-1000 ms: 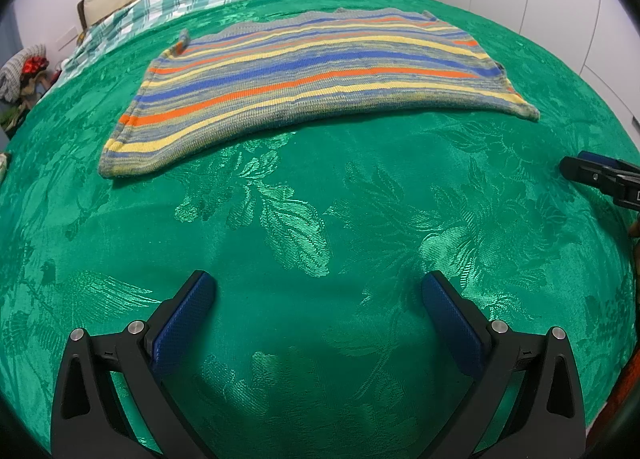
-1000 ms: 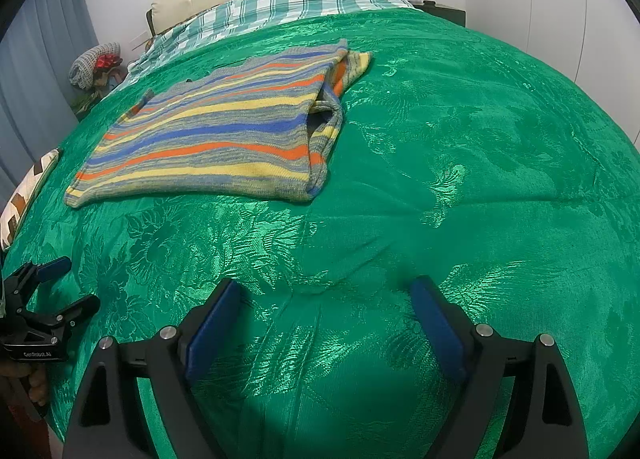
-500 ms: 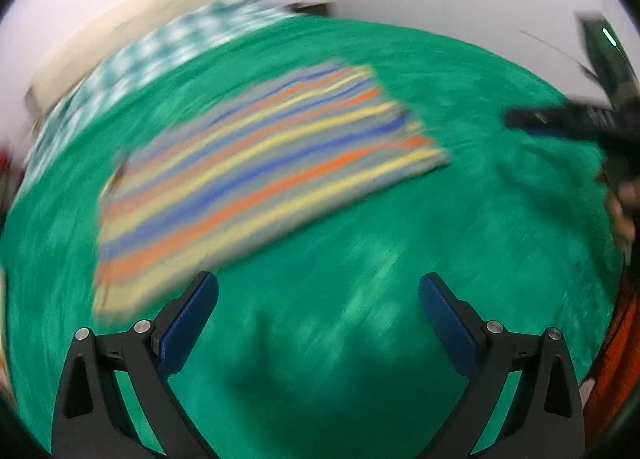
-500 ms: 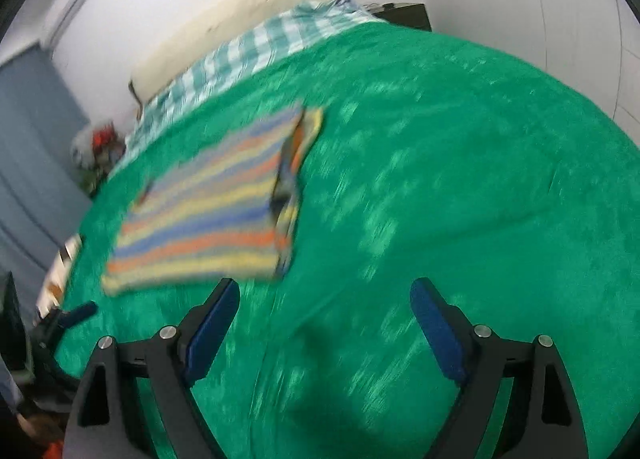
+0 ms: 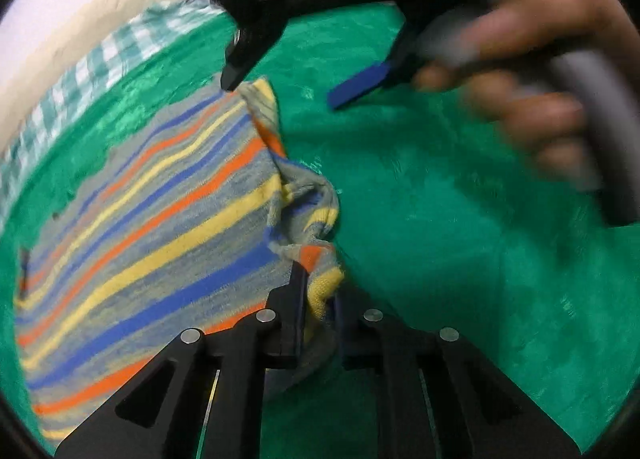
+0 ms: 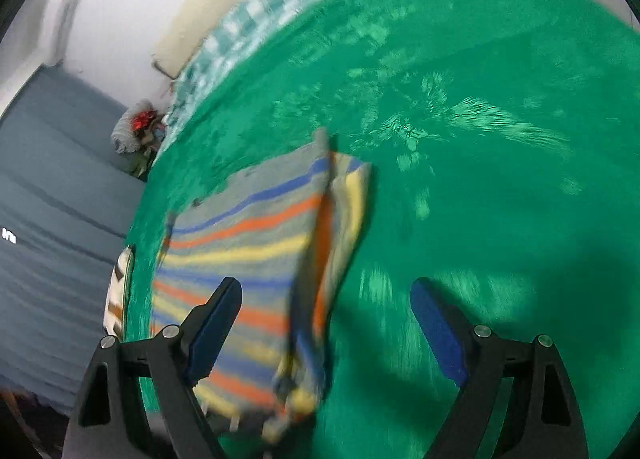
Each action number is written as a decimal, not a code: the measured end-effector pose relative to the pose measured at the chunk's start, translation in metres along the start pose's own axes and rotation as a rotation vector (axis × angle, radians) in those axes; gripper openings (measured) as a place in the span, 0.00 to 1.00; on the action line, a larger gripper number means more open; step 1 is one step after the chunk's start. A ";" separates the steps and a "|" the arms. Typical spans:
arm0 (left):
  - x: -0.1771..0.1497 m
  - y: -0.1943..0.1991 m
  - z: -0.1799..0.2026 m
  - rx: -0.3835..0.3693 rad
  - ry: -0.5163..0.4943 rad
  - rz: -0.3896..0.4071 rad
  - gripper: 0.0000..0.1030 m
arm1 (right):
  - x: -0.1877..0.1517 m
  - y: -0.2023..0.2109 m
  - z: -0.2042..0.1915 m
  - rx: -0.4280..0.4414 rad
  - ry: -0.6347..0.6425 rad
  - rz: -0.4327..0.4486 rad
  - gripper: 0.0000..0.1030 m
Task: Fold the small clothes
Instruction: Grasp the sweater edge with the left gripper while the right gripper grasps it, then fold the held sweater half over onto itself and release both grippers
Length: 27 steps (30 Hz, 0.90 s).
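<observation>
The left tool has its jaws closing on a bunched corner of the striped knit garment, the cloth pinched between its 2 pads. The rest of the garment lies spread on the green bedspread, ahead and to the left of that tool. The right tool stands wide open, holding nothing, above the garment's folded edge.
</observation>
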State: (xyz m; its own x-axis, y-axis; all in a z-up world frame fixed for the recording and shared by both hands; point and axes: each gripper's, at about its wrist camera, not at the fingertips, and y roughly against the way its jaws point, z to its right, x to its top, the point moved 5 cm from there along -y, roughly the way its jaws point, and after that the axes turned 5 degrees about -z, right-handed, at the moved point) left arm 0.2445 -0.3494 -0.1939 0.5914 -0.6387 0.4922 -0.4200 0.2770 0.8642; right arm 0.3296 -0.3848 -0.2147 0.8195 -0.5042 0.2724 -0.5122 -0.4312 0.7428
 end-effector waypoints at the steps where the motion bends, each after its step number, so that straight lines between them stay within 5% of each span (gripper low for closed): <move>1: 0.000 0.002 -0.004 -0.020 0.018 0.007 0.09 | 0.010 -0.012 0.003 0.021 -0.043 0.001 0.83; 2: -0.002 0.005 -0.008 -0.038 0.030 0.013 0.08 | 0.016 -0.020 0.004 0.051 -0.076 0.002 0.80; 3: -0.004 0.009 -0.012 -0.060 0.042 0.019 0.08 | 0.023 -0.027 0.005 0.077 -0.110 0.008 0.58; 4: -0.005 0.012 -0.016 -0.079 0.058 0.025 0.08 | 0.029 -0.034 0.002 0.094 -0.132 0.012 0.16; 5: -0.006 0.018 -0.024 -0.101 0.088 0.039 0.08 | 0.033 -0.038 0.001 0.080 -0.144 0.008 0.10; 10: -0.022 0.068 -0.077 -0.162 0.261 0.136 0.08 | 0.038 -0.025 -0.057 -0.019 -0.012 0.061 0.09; 14: -0.060 0.106 -0.151 -0.160 0.467 0.194 0.08 | 0.039 -0.028 -0.134 0.025 0.092 0.055 0.09; 21: -0.140 0.114 -0.255 -0.094 0.747 0.172 0.08 | 0.026 -0.125 -0.274 0.075 0.250 -0.043 0.09; 27: -0.183 0.082 -0.302 -0.080 0.895 0.106 0.08 | 0.003 -0.216 -0.327 0.020 0.321 -0.143 0.09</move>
State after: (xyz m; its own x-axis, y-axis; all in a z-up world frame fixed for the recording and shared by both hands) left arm 0.3102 0.0066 -0.1817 0.8808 0.1806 0.4377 -0.4731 0.3729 0.7982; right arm 0.5261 -0.0485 -0.1742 0.9208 -0.1782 0.3470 -0.3887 -0.4965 0.7762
